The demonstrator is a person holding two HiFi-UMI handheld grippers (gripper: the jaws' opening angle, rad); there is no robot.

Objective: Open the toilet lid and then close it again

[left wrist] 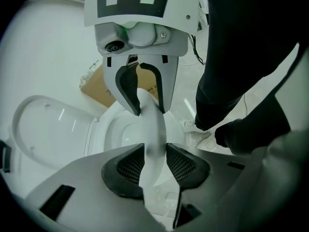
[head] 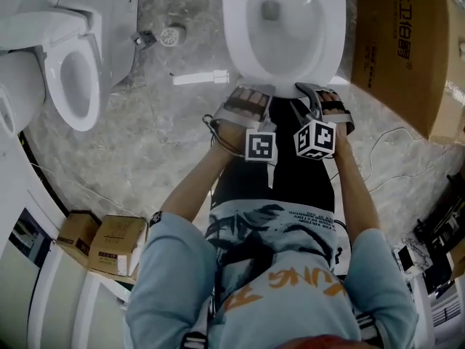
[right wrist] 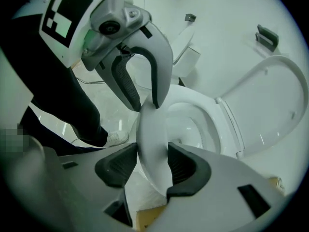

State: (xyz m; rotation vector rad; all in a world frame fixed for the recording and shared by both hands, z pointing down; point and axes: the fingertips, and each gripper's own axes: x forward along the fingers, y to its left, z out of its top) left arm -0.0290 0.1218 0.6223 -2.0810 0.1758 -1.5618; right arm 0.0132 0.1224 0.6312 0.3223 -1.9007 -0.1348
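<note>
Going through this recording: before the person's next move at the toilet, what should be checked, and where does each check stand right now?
1. Left gripper holds the seat ring: ok, the ring fills the gap between its fingers.
2. Right gripper holds the same ring: ok, it fills that gap too.
3. Lid open: ok, it stands up behind the bowl.
4. Held part is the lid: not ok, it looks like the seat ring, apart from the raised lid.
5. Grip firm enough not to slip: cannot tell.
</note>
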